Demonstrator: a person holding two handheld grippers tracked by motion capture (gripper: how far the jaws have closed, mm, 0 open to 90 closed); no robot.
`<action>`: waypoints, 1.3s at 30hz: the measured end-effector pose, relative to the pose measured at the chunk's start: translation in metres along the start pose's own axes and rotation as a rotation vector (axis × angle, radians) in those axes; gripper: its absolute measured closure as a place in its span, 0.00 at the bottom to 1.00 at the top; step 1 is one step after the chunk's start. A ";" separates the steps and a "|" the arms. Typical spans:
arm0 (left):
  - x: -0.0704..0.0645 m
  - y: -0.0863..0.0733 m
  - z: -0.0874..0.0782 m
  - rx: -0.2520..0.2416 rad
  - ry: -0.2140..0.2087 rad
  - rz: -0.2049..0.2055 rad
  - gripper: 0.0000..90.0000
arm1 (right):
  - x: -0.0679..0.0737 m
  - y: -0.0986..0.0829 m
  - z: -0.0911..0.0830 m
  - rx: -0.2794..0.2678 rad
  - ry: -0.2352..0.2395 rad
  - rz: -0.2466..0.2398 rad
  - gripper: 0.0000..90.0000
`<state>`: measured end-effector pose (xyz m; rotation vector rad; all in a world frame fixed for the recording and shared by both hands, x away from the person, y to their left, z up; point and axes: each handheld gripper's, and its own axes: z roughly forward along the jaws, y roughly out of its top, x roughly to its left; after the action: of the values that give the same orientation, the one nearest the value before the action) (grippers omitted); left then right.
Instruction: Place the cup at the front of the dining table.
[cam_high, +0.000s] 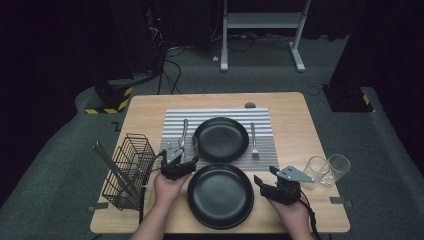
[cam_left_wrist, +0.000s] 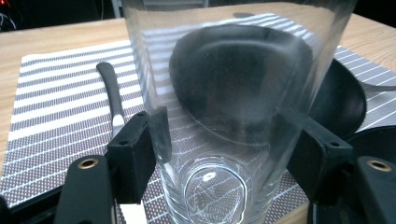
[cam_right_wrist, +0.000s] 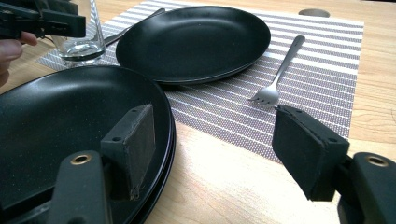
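Left gripper (cam_left_wrist: 224, 144), clamped on a clear glass (cam_left_wrist: 224, 93), one black pad on each side of its lower wall. Glass upright, empty, at the near left corner of the striped mat (cam_high: 260, 117). Base on the mat or just above it, hard to tell which. Just left of the glass, a knife (cam_left_wrist: 109, 88) lying on the mat. Just right of it, the far plate (cam_high: 221, 139), black, at the mat's centre. Right of that plate, a fork (cam_high: 254, 140), also on the mat.

Right gripper (cam_right_wrist: 219, 140), released, jaws spread wide with nothing between them, hovering near the right rim of the near plates (cam_high: 220, 196), a black stack at the near edge of the table (cam_high: 300, 125). Further right, two more glasses (cam_high: 316, 171), side by side and touching or nearly so. At the left side, a wire basket (cam_high: 129, 170).

Glass likely light, stiff, smooth and slippery, and breakable if knocked or squeezed hard. Best taken low on the straight wall, pads square on opposite sides, as here. Firm but gentle pressure advised. Best kept upright and clear of the knife and the plate rim when set down.
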<state>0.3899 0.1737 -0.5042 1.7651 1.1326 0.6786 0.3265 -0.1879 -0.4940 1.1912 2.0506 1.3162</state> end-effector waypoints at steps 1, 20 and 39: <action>0.000 -0.001 0.002 0.005 0.002 -0.002 0.35 | 0.000 0.000 0.000 0.001 0.000 0.001 0.33; 0.006 -0.006 0.017 0.033 0.014 -0.020 0.35 | -0.001 -0.001 0.000 -0.001 0.004 -0.001 0.34; -0.001 -0.008 0.012 0.094 0.045 0.046 0.34 | 0.001 -0.001 0.001 0.003 0.011 0.003 0.34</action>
<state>0.3965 0.1697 -0.5165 1.8686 1.1736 0.7062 0.3264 -0.1867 -0.4952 1.1914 2.0601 1.3249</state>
